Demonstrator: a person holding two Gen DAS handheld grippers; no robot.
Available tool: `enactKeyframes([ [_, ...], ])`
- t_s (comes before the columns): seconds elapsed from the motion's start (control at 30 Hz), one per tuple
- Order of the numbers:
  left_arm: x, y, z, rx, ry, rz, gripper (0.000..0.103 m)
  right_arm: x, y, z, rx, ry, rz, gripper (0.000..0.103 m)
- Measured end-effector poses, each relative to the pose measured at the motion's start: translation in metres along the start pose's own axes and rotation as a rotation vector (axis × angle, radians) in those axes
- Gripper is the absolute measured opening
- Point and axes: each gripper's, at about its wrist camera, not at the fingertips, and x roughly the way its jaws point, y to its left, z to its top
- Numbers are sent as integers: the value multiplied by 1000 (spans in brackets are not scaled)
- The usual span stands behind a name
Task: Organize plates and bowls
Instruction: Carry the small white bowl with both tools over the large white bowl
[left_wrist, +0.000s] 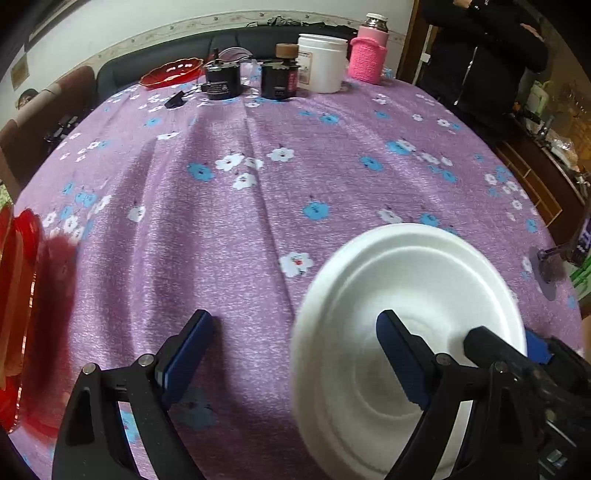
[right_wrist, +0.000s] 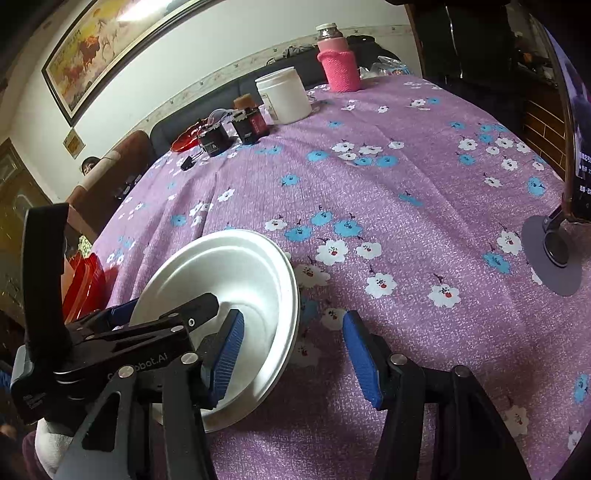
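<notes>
A white foam plate sits on a table covered by a purple cloth printed with blue and white flowers, near the table's front edge, as two handheld grippers hover over it. The left gripper, seen from its own camera, has its blue-padded jaws spread wide, one finger over bare cloth and the other over the plate's inner face; nothing is pinched between them. The right gripper is likewise spread, its left finger over the plate's rim area and its right finger above the cloth just beside the plate (whether either pad actually touches the plate cannot be told). In the right wrist view the left gripper's black body crosses the plate's near-left edge. A stack of red translucent dishes sits at the table's left edge, well apart from the plate. At the far side stand a red dish, a white jar, a pink knitted bottle sleeve and two small black devices.
</notes>
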Motion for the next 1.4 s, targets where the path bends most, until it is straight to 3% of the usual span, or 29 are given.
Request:
enactKeyframes([
  [0.03,-1,-1,-1,1,-2,-11,88,0,1,0,-6,5,-1,32],
  [0.1,-6,-5,-3,17,-5,-45,67,-1,4,-1,-14,20,18,21],
  [0.13,-7,-8,-3,30,1,-61,48,-3,7,-1,-20,22,23,20],
  [0.17,-10,-10,-4,36,8,-75,46,-6,11,-1,-34,14,22,20],
  [0.33,-39,9,-5,-28,-45,-110,46,-30,40,3,-107,-29,34,20],
  [0.53,-93,54,-1,-122,-146,-101,46,-46,91,15,-197,-53,97,20],
  [0.67,-140,98,0,-179,-233,-43,47,-49,134,31,-233,-47,212,20],
  [0.77,-170,136,1,-216,-288,42,48,-42,181,43,-275,-25,313,20],
  [0.9,-185,185,4,-255,-306,185,50,-20,247,47,-368,0,367,20],
  [1.07,-171,234,2,-306,-263,296,52,21,308,43,-467,68,349,20],
  [1.23,-144,261,5,-308,-211,387,52,58,341,35,-556,109,260,20],
  [1.4,-143,274,2,-305,-236,407,72,78,345,32,-589,107,186,20],
])
